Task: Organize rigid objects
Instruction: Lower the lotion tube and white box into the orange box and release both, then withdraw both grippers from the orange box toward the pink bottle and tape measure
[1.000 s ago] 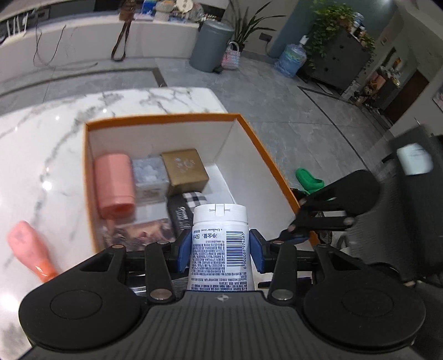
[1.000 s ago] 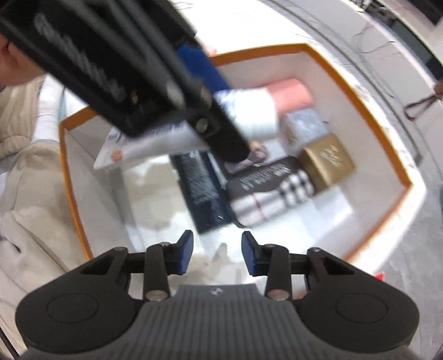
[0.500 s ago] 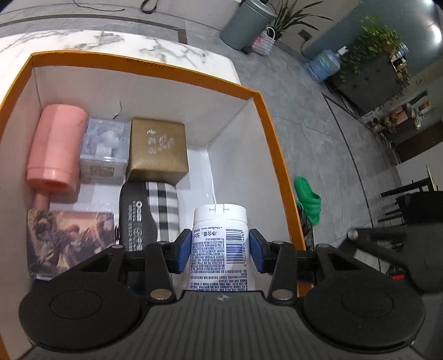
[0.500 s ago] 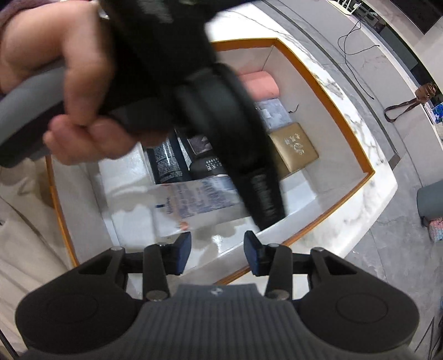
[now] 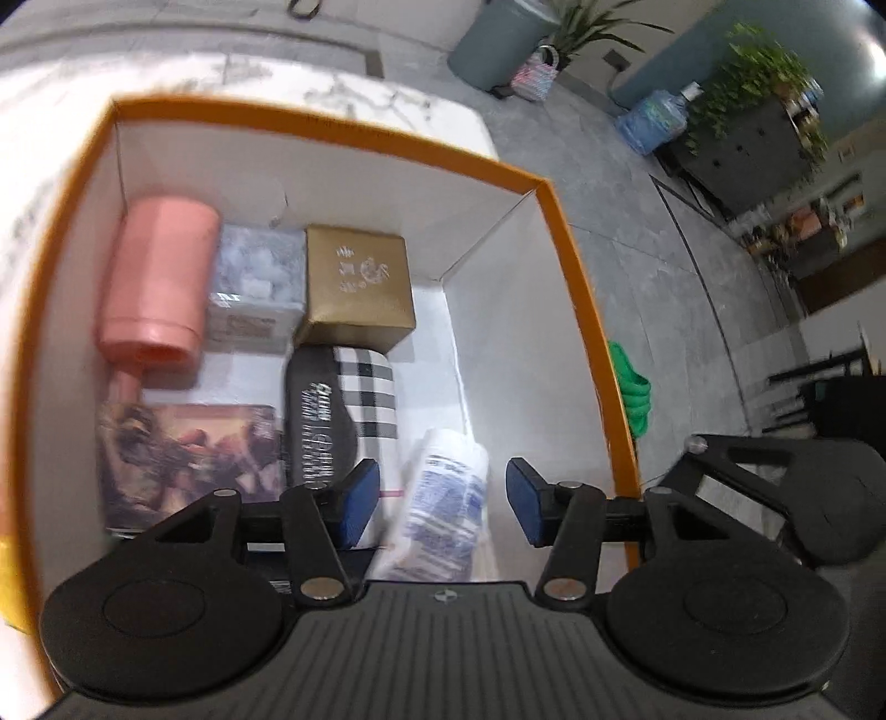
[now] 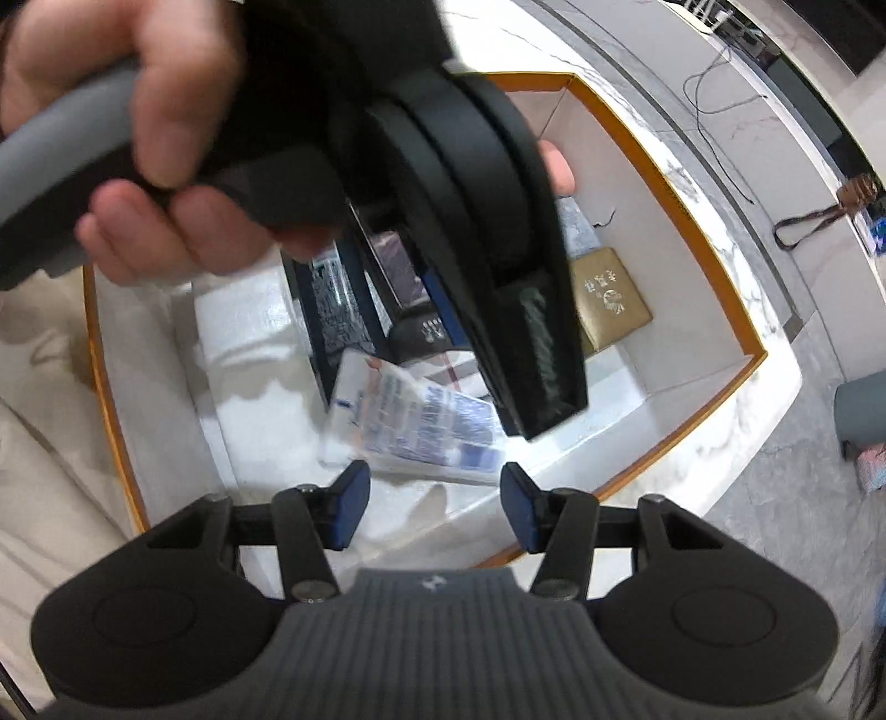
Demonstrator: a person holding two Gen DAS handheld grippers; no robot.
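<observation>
An orange-rimmed white box holds a pink bottle, a pale blue packet, a gold box, a plaid-and-black pouch and a picture-printed box. My left gripper is open above the box; the white tube with blue print lies tilted and blurred on the box floor between and below its pads. In the right wrist view the tube lies in the box, partly under the left gripper's body and hand. My right gripper is open and empty above the box's near wall.
The box sits on a white marble counter whose edge drops to a grey tile floor at the right. A green object lies on the floor beside the counter. A grey bin and plants stand far behind.
My left gripper has opened and let go of the white tube, which has dropped tilted onto the box floor. My right gripper stays open, hovering by the box.
</observation>
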